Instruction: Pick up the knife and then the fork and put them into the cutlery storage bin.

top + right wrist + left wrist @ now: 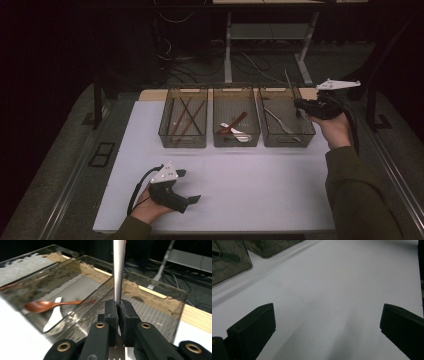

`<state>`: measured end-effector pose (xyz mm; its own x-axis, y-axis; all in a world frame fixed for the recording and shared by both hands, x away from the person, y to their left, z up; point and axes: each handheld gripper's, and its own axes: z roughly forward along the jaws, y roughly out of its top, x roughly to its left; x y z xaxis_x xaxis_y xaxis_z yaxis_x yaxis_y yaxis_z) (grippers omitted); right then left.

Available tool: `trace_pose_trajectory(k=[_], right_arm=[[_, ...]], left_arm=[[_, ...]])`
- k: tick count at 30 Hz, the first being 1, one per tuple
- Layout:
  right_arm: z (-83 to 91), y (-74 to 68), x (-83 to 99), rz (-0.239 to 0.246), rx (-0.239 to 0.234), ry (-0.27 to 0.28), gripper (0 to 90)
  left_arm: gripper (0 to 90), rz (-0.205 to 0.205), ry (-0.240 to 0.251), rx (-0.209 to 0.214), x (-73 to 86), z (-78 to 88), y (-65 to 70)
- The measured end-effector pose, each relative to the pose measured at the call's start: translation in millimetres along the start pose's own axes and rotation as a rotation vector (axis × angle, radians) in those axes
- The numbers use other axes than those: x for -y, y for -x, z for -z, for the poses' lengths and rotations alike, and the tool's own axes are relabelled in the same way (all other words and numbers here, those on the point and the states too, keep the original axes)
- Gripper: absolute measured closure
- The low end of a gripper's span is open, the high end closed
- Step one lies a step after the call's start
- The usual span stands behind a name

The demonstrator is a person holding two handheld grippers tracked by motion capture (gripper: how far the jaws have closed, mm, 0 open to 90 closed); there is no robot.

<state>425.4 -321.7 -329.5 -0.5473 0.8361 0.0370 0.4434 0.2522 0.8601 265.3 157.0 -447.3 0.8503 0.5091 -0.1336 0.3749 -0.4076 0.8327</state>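
My right gripper (pixel 303 107) (pixel 117 307) hovers over the right end of the right-hand bin (pixel 287 141), shut on a metal fork (pixel 118 270). The fork's handle (pixel 288 78) sticks up past the jaws and its tines show below them. Another metal utensil (pixel 280 122) lies inside that bin. The middle bin (pixel 236 142) holds a wooden spoon (pixel 50 305) and a white spoon (pixel 53 320). Thin brown sticks (pixel 185 117) lie in the left bin (pixel 183 143). My left gripper (pixel 190 186) (pixel 327 322) rests low near the mat's front left, open, with bare white mat between its jaws.
The three smoky see-through bins stand in a row at the back of the white mat (pixel 260 185). Bin corners (pixel 229 265) show at the upper left of the left gripper view. Behind the table stand desk legs (pixel 228 50) and cables on the dark floor.
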Motion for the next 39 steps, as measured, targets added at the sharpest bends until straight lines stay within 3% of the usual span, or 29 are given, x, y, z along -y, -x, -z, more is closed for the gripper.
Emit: trace_pose_trajectory(k=[9,15,39], right_arm=[[-21.7,11.0,-4.4,-0.034,0.042,-0.042,84.7],[-35.6,17.2,2.8,-0.053,0.057,-0.104,84.7],[-65.1,18.7,22.5,0.021,0.065,-0.355,84.6]], left_arm=[[0.0,-0.002,-0.001,0.003,-0.1,0.1,0.1],[0.0,-0.001,0.000,0.004,-0.1,0.4,0.0],[0.0,-0.002,-0.003,0.008,-0.2,0.0,0.6]])
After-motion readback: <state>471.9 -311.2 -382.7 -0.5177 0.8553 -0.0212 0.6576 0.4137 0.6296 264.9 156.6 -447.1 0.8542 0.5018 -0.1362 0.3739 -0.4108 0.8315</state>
